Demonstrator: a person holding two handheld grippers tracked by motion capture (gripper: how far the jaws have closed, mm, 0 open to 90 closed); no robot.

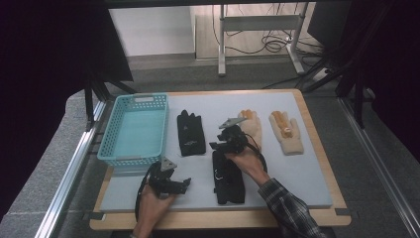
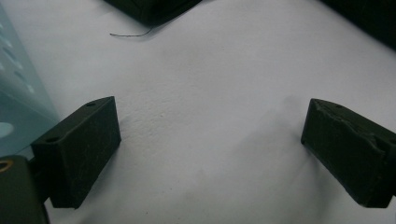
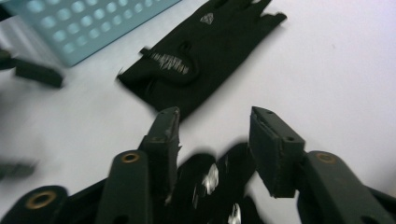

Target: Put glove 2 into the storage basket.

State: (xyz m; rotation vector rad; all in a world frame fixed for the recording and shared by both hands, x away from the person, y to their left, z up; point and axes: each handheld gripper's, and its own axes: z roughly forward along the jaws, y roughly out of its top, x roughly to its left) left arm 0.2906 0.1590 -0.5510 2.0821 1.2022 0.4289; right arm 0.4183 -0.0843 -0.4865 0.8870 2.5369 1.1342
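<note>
Two black gloves lie on the grey mat (image 1: 297, 168): one (image 1: 190, 133) beside the basket, the other (image 1: 230, 183) nearer the front edge. My right gripper (image 1: 215, 145) hangs over the fingertips of the nearer black glove (image 3: 210, 182), its jaws partly apart with nothing pinched between them (image 3: 215, 116). The farther black glove (image 3: 201, 51) lies ahead of it. My left gripper (image 1: 184, 185) sits low at the front left, jaws wide apart over bare mat (image 2: 210, 144).
A teal mesh basket (image 1: 134, 101) stands at the left of the mat, its wall (image 2: 18, 102) close beside my left gripper. Two beige gloves (image 1: 251, 124) (image 1: 286, 131) lie at the back right. The wooden table edge (image 1: 223, 219) runs along the front.
</note>
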